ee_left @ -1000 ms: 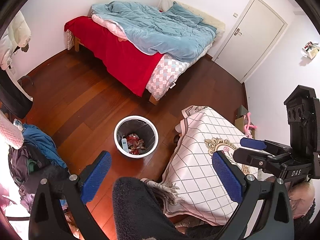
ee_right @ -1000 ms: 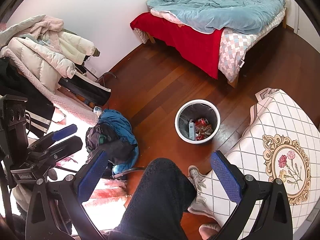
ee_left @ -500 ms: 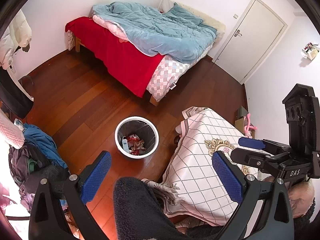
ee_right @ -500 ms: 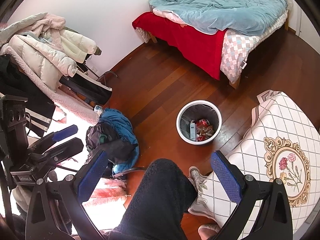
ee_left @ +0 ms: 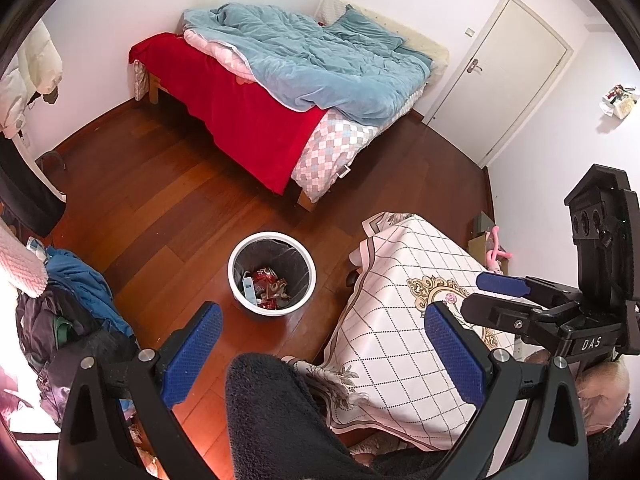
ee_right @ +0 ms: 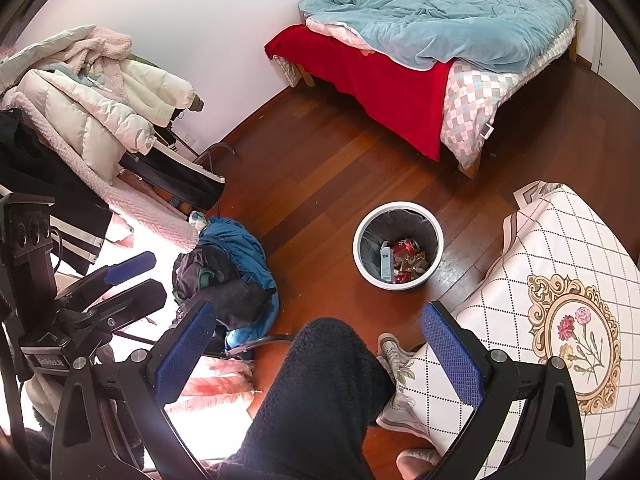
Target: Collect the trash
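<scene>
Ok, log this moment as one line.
left gripper: open, empty | right gripper: open, empty | trash bin: on floor, holds wrappers | table: bare cloth

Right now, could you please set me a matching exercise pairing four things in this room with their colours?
Things:
1. blanket
2. duvet
3. trash bin
4. door

Colours:
A. white with a metal handle
B. red
C. white rim, dark liner
D. light blue

Pairs: 1-B, 2-D, 3-C, 4-A
</scene>
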### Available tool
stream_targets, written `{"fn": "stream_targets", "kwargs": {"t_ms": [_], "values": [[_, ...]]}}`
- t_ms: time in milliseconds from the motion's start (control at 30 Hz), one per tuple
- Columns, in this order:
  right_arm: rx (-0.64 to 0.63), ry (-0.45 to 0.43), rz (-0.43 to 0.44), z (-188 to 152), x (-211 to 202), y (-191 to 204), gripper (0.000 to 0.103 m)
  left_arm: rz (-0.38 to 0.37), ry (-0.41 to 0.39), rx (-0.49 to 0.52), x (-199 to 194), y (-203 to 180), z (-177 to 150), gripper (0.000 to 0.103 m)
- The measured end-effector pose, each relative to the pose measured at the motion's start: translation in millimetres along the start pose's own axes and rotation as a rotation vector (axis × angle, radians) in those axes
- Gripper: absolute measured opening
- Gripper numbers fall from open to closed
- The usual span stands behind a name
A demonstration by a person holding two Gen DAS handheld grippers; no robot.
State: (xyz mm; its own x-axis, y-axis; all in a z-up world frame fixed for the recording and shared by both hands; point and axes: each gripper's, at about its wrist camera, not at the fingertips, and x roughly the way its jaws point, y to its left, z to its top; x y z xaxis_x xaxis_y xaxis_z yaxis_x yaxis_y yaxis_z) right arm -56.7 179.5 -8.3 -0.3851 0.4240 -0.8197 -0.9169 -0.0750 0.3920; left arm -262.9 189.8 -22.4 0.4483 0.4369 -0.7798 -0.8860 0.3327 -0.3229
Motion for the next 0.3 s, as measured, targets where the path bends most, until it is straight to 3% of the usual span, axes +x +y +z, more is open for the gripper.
{"fn": "stream_targets", "kwargs": {"t_ms": [300], "values": [[-0.002, 0.002, 0.002, 1.1, -0.7, 2.7, 0.103, -0.007, -0.002, -0.006, 0.4, 0.8, -0.5, 0.103]]}}
